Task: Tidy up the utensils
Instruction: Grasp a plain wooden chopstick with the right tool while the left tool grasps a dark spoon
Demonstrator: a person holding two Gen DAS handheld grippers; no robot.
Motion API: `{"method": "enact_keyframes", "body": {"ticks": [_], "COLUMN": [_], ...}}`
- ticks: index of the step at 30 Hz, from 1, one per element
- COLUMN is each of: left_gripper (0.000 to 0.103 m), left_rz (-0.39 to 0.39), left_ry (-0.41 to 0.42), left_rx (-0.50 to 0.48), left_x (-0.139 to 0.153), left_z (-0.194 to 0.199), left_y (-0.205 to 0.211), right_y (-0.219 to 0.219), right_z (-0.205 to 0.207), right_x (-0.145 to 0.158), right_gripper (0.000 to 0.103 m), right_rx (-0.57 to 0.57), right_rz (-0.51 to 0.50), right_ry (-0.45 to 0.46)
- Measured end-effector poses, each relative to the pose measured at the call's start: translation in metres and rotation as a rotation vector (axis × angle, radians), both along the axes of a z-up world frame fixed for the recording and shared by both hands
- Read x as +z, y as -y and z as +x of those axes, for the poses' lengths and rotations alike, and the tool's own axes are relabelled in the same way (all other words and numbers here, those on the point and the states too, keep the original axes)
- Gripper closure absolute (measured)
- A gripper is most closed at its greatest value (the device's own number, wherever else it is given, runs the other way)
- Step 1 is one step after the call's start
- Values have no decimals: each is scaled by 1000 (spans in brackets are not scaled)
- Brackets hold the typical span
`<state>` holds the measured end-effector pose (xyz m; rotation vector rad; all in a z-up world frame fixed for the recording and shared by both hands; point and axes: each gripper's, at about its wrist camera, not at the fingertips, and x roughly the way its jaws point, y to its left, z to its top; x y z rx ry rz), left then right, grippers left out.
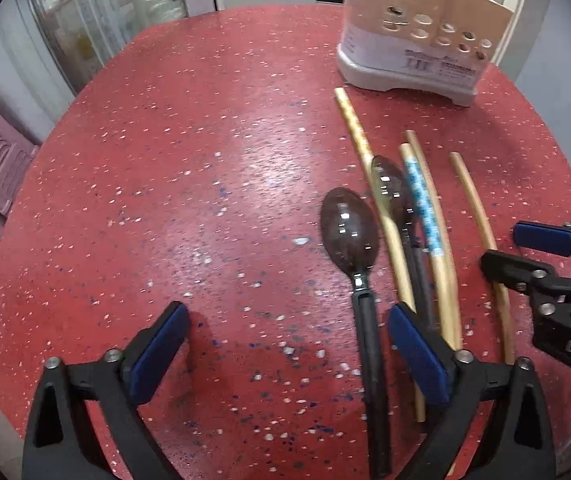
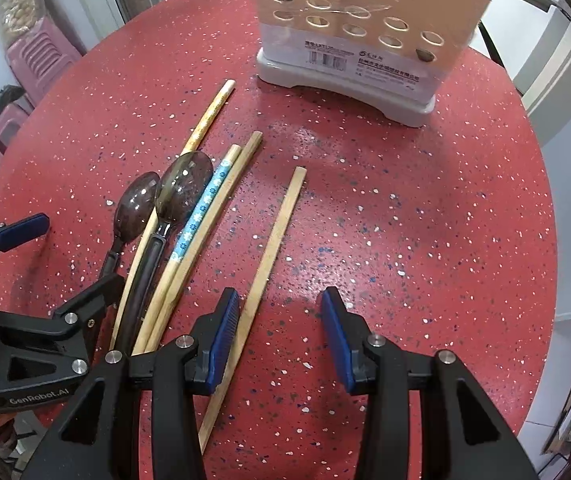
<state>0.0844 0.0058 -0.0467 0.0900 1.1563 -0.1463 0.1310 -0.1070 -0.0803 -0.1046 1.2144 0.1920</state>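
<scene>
Left gripper [image 2: 25,276] body, white lettering: "GenRobot.AI". Right gripper [image 1: 525,248] body: "DAS", rest cut off by frame edge. Utensil holder [image 2: 349,40] label: barcode, logo, small printed lines, too small to read reliably.

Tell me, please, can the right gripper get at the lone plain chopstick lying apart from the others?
Probably yes: the right gripper stands open above the table, the lone chopstick runs just under its left finger, and nothing covers it.

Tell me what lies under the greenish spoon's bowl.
The greenish spoon rests its bowl across the speckled yellow chopstick, above the red table. The chopstick's stretch beneath the tinted bowl cannot be made out.
</scene>
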Motion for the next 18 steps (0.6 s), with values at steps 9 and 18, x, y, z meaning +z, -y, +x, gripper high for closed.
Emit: {"method": "enact_keyframes", "body": {"ticks": [9, 18], "left_gripper": [55, 66], "left_rz": [-15, -138], "left_ry": [4, 104], "left_rx": [-129, -69], "left_x": [17, 31], "left_z": [-7, -28], "left_y": [30, 21], "right_y": [-2, 26], "right_z": [-6, -27], "right_x": [3, 5], "right_gripper": [91, 97], "right_rx": [25, 22], "right_rz": [21, 187], "right_ry": [-5, 59]}}
